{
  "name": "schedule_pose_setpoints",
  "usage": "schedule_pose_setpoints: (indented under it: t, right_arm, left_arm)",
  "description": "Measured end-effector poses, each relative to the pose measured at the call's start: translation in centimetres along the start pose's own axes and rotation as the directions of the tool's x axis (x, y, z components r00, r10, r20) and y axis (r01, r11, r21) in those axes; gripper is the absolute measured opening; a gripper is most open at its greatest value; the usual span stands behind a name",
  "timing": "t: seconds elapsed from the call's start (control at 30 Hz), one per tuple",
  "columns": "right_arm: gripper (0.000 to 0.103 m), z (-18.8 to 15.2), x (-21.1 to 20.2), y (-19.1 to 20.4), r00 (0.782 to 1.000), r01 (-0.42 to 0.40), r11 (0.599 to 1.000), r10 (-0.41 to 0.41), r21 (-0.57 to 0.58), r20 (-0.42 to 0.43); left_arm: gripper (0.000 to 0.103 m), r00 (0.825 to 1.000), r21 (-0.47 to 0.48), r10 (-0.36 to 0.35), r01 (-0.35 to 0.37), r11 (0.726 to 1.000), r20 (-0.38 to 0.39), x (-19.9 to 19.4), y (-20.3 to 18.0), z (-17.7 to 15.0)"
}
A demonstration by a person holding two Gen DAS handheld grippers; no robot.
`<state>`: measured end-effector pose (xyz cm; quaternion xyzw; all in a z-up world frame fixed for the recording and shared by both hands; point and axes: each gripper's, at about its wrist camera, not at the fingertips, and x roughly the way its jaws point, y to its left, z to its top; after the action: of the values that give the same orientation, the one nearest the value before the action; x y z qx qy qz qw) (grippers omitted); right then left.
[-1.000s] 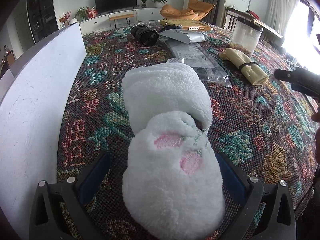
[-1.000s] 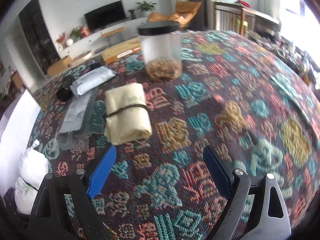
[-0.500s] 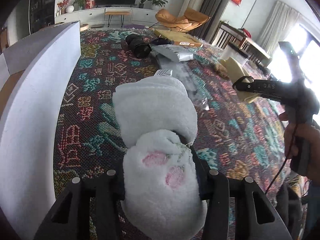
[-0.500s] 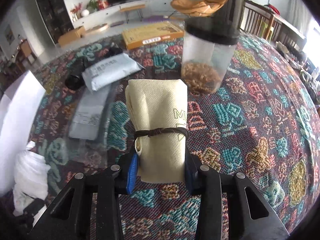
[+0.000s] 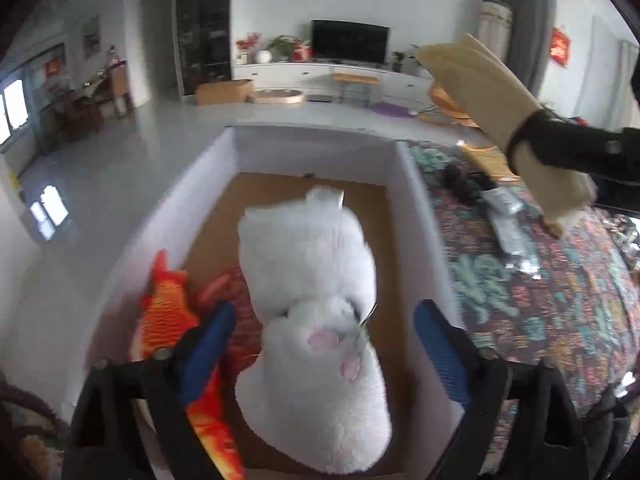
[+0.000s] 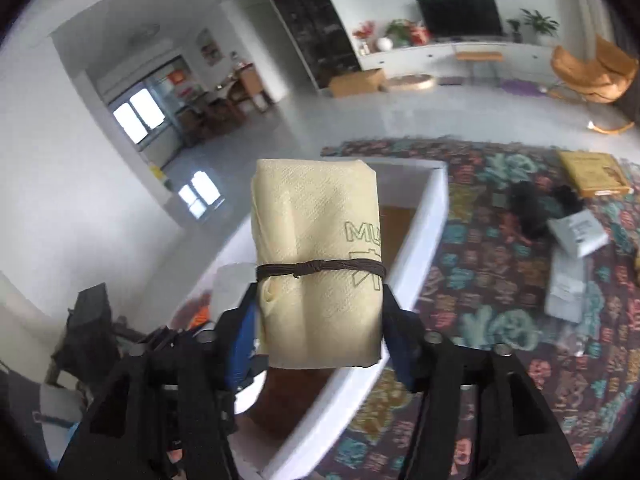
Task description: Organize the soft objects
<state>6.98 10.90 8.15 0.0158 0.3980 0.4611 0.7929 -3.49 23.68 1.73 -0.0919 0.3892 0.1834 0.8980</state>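
A white plush toy (image 5: 316, 320) with pink paw pads lies inside the white-walled cardboard box (image 5: 416, 216), beside an orange plush fish (image 5: 164, 312). My left gripper (image 5: 320, 344) hangs open just above the plush, its blue pads apart on either side of it. My right gripper (image 6: 316, 320) is shut on a cream bundle of tissue tied with a dark band (image 6: 316, 256), held up in the air over the box's right wall (image 6: 428, 236). The bundle also shows in the left wrist view (image 5: 500, 120) at the upper right.
The box stands at the left edge of a table with a patterned cloth (image 5: 540, 300). On the cloth lie grey plastic bags (image 6: 568, 276), a black object (image 6: 528, 208) and a flat yellow box (image 6: 592, 172). A living room lies beyond.
My left gripper carried the white plush from the cloth into the box and opened, letting it go. My right gripper lifted the cream bundle off the cloth and brought it over the box.
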Motion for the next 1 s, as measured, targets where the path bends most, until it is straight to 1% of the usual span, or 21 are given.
schedule_pose_setpoints:
  t: [0.03,0.07,0.13,0.2,0.27,0.3,0.33,0.37,0.4,0.47,0.5,0.57,0.6,0.63,0.67,0.7,0.73,0.8,0.87,0.93,1.0]
  right_arm:
    - [0.083,-0.3,1.1,1.1,1.000,-0.006,1.000,0.005,-0.023,-0.009]
    - [0.083,-0.7,2.0,1.6,1.000,-0.001,0.999,0.000,-0.039,-0.022]
    - [0.083,-1.3,2.9,1.5,1.000,-0.009,0.999,0.007,-0.045,-0.029]
    - [0.083,-2.1,2.4,-0.3,0.999,0.038,0.998,-0.038,-0.042,-0.001]
    - [0.083,-2.9,1.6,-3.1,0.990,0.139,0.990,-0.138,-0.036,0.024]
    - [0.083,-3.6,1.1,-4.9,0.980,0.199,0.980,-0.198,-0.024,0.030]
    - [0.083,-4.2,0.8,-7.0,0.964,0.265,0.964,-0.265,-0.006,0.028]
    - [0.083,-5.1,0.6,-9.3,0.943,0.333,0.943,-0.333,0.014,0.019]
    - [0.083,-6.3,0.4,-11.8,0.914,0.404,0.914,-0.405,0.032,0.004]
    - [0.083,-8.7,-0.1,-16.4,0.847,0.532,0.844,-0.530,0.066,-0.038]
    - [0.083,-10.2,-0.3,-18.9,0.809,0.588,0.804,-0.584,0.085,-0.066]
    - [0.083,-12.9,-1.3,-22.7,0.748,0.663,0.738,-0.653,0.122,-0.114]
    - [0.083,-14.0,-2.0,-24.2,0.726,0.688,0.712,-0.675,0.142,-0.132]
    - [0.083,-15.1,-2.6,-25.4,0.711,0.703,0.692,-0.688,0.164,-0.144]
    - [0.083,-15.9,-3.3,-26.1,0.704,0.710,0.679,-0.695,0.186,-0.149]
    - [0.083,-16.7,-3.9,-26.5,0.699,0.713,0.671,-0.699,0.204,-0.148]
    - [0.083,-17.2,-4.3,-27.0,0.695,0.717,0.663,-0.705,0.216,-0.144]
    - [0.083,-18.0,-4.7,-27.4,0.690,0.719,0.655,-0.712,0.234,-0.128]
    - [0.083,-18.1,-5.3,-27.4,0.702,0.702,0.658,-0.703,0.271,-0.113]
    - [0.083,-18.0,-5.3,-27.3,0.692,0.711,0.651,-0.714,0.267,-0.103]
    - [0.083,-17.9,-5.0,-27.3,0.688,0.716,0.648,-0.718,0.260,-0.105]
  left_arm:
    - [0.096,0.999,-0.014,0.049,-0.049,0.999,-0.002,0.2,1.3,-0.3]
    - [0.096,0.997,-0.027,0.079,-0.079,0.996,-0.003,0.2,2.4,-0.5]
    - [0.096,0.994,-0.056,0.104,-0.103,0.993,0.013,0.0,3.6,-0.8]
    - [0.096,0.995,-0.078,0.088,-0.085,0.993,0.040,-0.5,3.6,-0.8]
    - [0.096,0.998,-0.080,0.030,-0.025,0.996,0.058,-0.7,2.4,-0.8]
    - [0.096,0.998,-0.075,-0.011,0.016,0.997,0.063,-0.5,1.4,-0.6]
    - [0.096,0.996,-0.064,-0.059,0.063,0.996,0.066,-0.6,0.1,-0.6]
    - [0.096,0.992,-0.045,-0.110,0.113,0.993,0.064,-0.7,-1.4,-0.6]
    - [0.096,0.985,-0.016,-0.164,0.165,0.986,0.056,-0.8,-3.3,-0.7]
    - [0.096,0.965,0.052,-0.259,0.257,0.965,0.034,-1.3,-8.0,-0.8]
    - [0.096,0.952,0.091,-0.306,0.303,0.949,0.017,-1.4,-10.3,-1.3]
    - [0.098,0.919,0.159,-0.392,0.392,0.906,-0.033,-1.4,-14.6,-2.2]
    - [0.098,0.903,0.182,-0.425,0.430,0.884,-0.069,-1.1,-16.7,-2.8]
    - [0.098,0.889,0.200,-0.446,0.458,0.866,-0.105,-0.5,-18.6,-3.4]
    - [0.098,0.881,0.217,-0.455,0.473,0.854,-0.131,0.4,-20.3,-4.0]
    - [0.098,0.880,0.232,-0.450,0.475,0.849,-0.154,1.4,-21.8,-4.6]
    - [0.098,0.885,0.243,-0.430,0.463,0.853,-0.177,2.8,-23.1,-5.2]
    - [0.098,0.903,0.245,-0.377,0.420,0.874,-0.206,5.9,-24.7,-5.9]
    - [0.098,0.920,0.235,-0.333,0.377,0.896,-0.207,8.4,-25.0,-6.4]
    - [0.098,0.934,0.220,-0.295,0.337,0.915,-0.203,10.4,-24.7,-6.4]
    - [0.098,0.943,0.212,-0.275,0.312,0.926,-0.187,11.7,-24.6,-6.1]
